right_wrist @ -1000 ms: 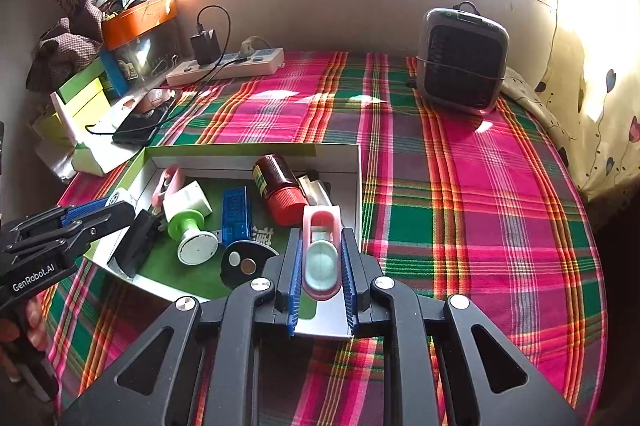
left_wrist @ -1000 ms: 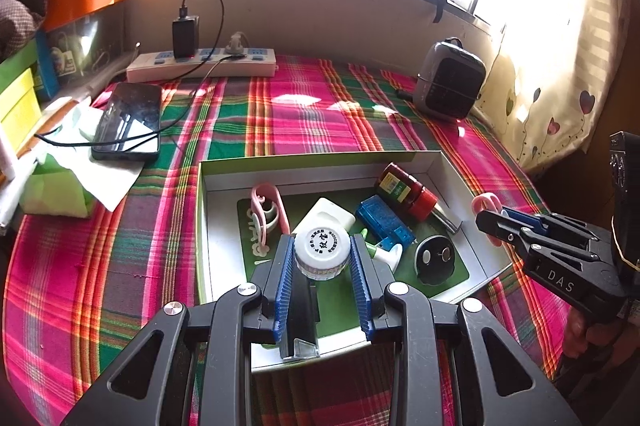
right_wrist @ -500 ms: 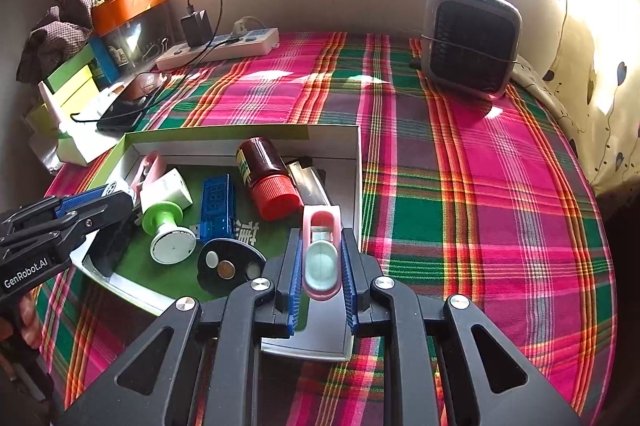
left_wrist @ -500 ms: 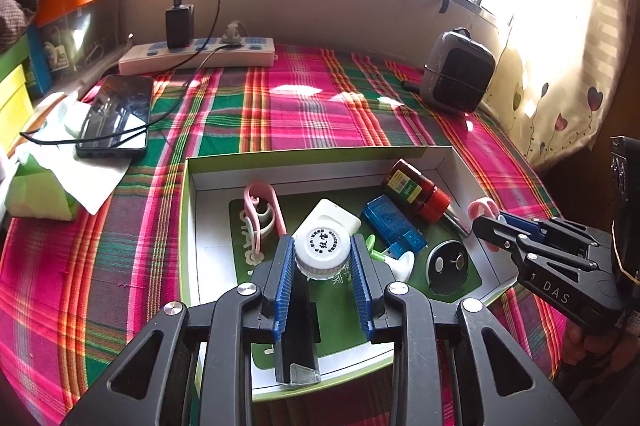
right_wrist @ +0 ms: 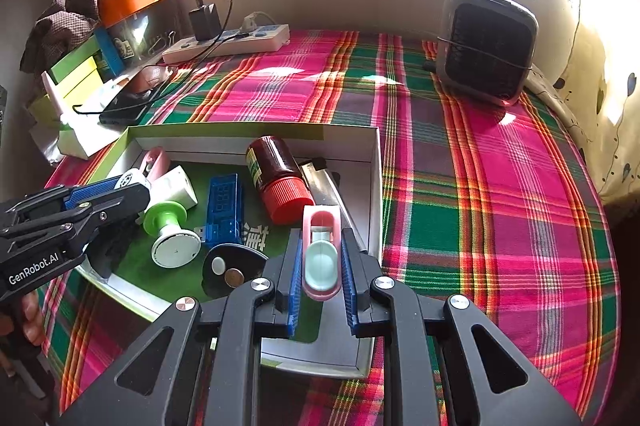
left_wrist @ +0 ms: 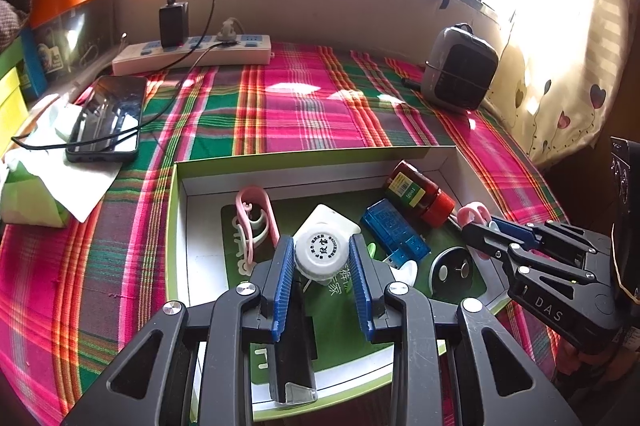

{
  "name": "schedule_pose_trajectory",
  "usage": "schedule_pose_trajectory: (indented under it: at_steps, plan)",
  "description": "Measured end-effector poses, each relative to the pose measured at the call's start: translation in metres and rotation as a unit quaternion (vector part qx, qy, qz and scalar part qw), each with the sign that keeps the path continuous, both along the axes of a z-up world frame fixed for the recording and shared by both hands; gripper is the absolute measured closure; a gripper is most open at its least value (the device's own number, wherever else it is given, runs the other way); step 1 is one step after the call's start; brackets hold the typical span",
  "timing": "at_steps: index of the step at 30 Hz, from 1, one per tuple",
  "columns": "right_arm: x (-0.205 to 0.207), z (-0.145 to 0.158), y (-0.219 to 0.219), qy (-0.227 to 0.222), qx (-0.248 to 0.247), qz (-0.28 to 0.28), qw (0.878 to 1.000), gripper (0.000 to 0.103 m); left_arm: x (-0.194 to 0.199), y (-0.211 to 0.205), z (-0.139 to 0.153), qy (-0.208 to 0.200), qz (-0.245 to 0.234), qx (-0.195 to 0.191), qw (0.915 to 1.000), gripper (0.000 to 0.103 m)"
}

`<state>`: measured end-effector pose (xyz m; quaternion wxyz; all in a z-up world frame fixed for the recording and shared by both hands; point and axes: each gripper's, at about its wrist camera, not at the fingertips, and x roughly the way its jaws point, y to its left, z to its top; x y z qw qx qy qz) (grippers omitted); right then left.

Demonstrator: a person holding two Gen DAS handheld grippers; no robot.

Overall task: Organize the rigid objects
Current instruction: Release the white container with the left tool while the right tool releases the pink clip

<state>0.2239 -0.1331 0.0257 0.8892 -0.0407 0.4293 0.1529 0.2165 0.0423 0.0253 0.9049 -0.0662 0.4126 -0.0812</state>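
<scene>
From the left wrist cam, the left gripper (left_wrist: 322, 258) is pinching a white round-capped bottle (left_wrist: 322, 248) right between its pads, over the open box (left_wrist: 320, 156), its body running away from the claw, lower part hidden by the cap. Right wrist cam: right gripper (right_wrist: 321, 272) is clamped on a pink clip-like thing (right_wrist: 321, 250), long axis straight ahead, at the box's near right corner; can't tell whether it touches the floor.

Woven plaid cloth (left_wrist: 304, 114) (matt); glossy phone (left_wrist: 106, 118)
</scene>
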Motion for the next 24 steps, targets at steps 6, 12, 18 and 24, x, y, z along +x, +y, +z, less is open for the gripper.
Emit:
schedule_pose_trajectory:
  at_steps: [6,12,18,24]
  plan:
    - [0.0019,-0.004,0.001,0.003,0.001,0.003,1.0,0.084,0.0013,-0.0016,-0.001,-0.001,-0.004,0.002,1.0,0.076]
    - [0.0029,-0.0047,0.0024,-0.001,0.0,0.005,1.0,0.084,0.002,-0.0023,-0.0013,0.0,-0.003,0.002,1.0,0.076]
    - [0.0025,-0.0054,0.004,-0.001,-0.001,0.008,1.0,0.084,0.0027,-0.0023,-0.0018,0.0,-0.004,0.003,1.0,0.076]
    - [0.0027,-0.0056,0.0041,-0.001,-0.002,0.009,1.0,0.084,0.0026,-0.0027,-0.0017,0.0,-0.004,0.003,1.0,0.076]
